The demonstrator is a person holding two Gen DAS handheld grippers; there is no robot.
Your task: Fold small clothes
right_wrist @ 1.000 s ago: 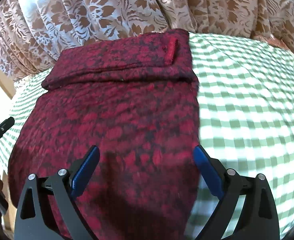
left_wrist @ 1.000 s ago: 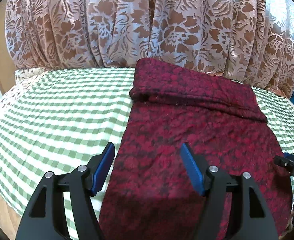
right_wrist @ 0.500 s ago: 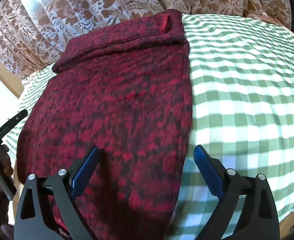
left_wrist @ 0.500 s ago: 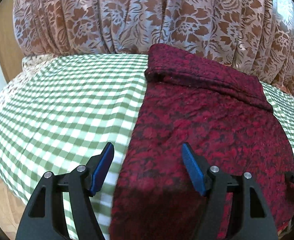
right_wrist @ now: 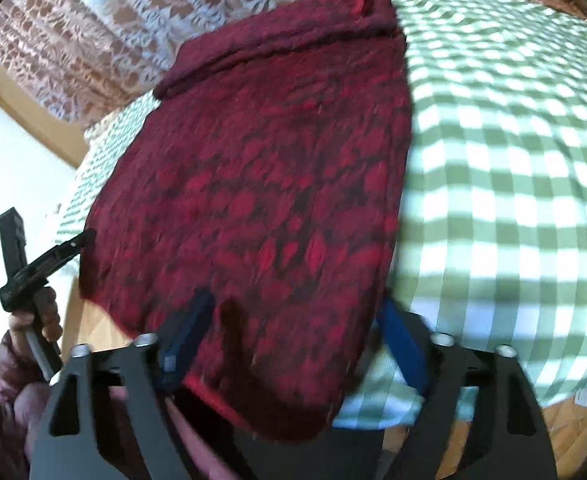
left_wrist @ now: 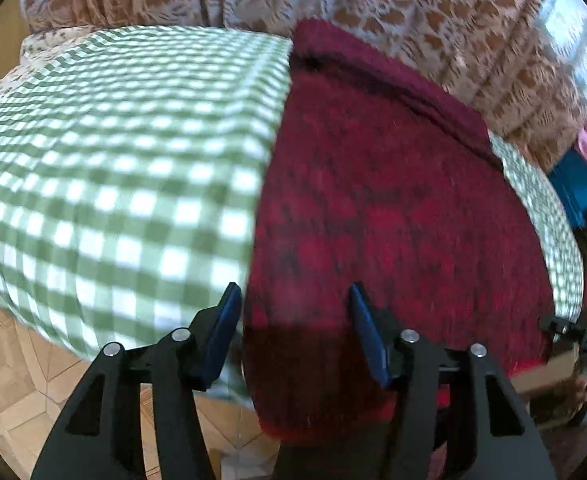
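Note:
A dark red patterned knit garment [left_wrist: 373,200] lies flat on the green-checked tablecloth [left_wrist: 113,180], its far end folded over and its near hem hanging over the table's front edge. My left gripper [left_wrist: 297,320] straddles the near left corner of the hem; its jaws are closing with cloth between them, and the blue pads [left_wrist: 225,328] stand apart from it. My right gripper [right_wrist: 293,340] straddles the near right corner of the garment [right_wrist: 261,184]; its jaws are also closing, and the hem drapes over the left finger [right_wrist: 185,332].
A brown floral curtain [left_wrist: 373,0] hangs behind the table. Wooden parquet floor [left_wrist: 9,360] shows below the table's edge. A blue and a pink object [left_wrist: 585,168] sit at the far right. A hand in a maroon sleeve [right_wrist: 33,320] holds the other gripper.
Both grippers have come down and back to the garment's near hem at the table's edge. Both pairs of jaws have narrowed. The floor has come into view.

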